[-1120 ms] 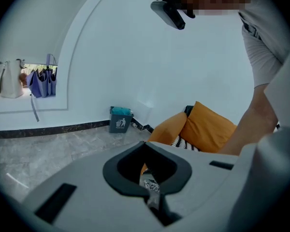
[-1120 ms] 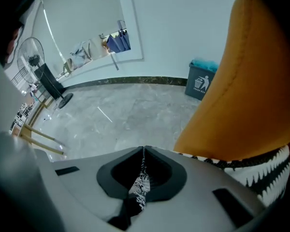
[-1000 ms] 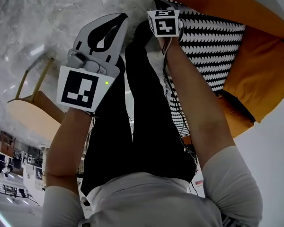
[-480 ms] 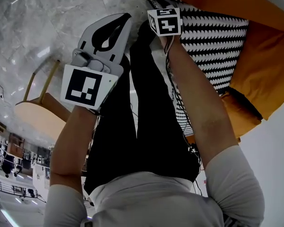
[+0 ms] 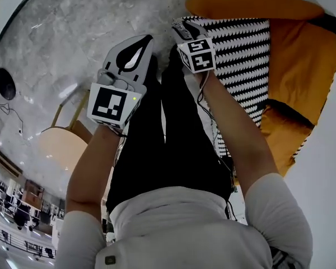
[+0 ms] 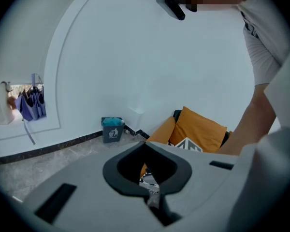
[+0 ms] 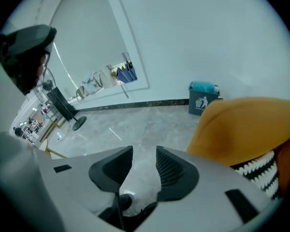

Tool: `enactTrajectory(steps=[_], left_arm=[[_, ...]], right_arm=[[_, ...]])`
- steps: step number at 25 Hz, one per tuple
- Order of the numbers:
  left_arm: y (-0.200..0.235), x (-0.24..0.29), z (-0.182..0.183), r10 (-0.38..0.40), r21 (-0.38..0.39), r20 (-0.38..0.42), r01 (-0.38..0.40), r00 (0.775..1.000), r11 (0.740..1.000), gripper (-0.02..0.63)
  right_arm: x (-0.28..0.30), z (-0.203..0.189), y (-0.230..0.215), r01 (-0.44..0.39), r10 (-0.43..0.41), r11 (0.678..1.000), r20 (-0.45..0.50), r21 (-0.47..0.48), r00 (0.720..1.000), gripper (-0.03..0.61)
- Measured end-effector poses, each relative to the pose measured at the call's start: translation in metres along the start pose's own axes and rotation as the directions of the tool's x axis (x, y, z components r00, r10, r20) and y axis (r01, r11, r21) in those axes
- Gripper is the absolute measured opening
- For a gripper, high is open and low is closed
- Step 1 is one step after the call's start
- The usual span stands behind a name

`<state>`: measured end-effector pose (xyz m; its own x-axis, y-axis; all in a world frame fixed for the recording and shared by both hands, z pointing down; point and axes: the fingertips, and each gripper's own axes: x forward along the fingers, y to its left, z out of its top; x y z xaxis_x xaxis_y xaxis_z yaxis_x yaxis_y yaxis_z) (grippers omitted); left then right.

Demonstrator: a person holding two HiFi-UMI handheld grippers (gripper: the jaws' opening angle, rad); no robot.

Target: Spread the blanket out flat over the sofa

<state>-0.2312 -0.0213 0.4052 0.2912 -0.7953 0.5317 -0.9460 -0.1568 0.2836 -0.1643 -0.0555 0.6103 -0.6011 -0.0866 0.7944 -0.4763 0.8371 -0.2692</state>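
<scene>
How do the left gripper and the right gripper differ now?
The left gripper is shut, jaw tips touching; the right gripper is open, its jaws having just been opening, nothing between them. The left hangs over the floor, the right by the blanket. Both are empty.

— How's the light?
— Bright and even, with pale glare streaks on the marble floor at ten o'clock in the head view.
— And sharpness?
— Fisheye bending, dark corners all round. The left gripper, close to its lens, looks soft.
</scene>
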Motion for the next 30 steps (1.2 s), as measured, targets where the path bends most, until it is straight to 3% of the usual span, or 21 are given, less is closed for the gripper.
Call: enactTrajectory(steps=[7,16,22,30], left_arm=[[-0.028,-0.064,0.086,-0.058,0.127,0.056,0.051,0.997,0.991,0.009],[-0.062,-0.167,0.216,-0.102,0.198,0.198,0.062,0.975,0.978,0.009],[-0.094,-0.231,0.275,-0.132,0.25,0.295,0.057,0.946,0.967,0.009],[-0.13,-0.296,0.314,-0.19,0.268,0.372,0.091,0.909,0.959,0.009]], right_arm=[[-0.14,0.105,0.044,0.029,-0.014,0.996,0.172,-0.085,0.985,0.131],[-0.335,0.23,0.114,0.111,-0.038,0.984,0.437,-0.141,0.898,0.051],[-0.436,0.272,0.17,0.161,-0.033,0.971,0.563,-0.178,0.826,0.035],[-0.526,0.296,0.215,0.246,-0.046,0.949,0.681,-0.2,0.731,0.028]])
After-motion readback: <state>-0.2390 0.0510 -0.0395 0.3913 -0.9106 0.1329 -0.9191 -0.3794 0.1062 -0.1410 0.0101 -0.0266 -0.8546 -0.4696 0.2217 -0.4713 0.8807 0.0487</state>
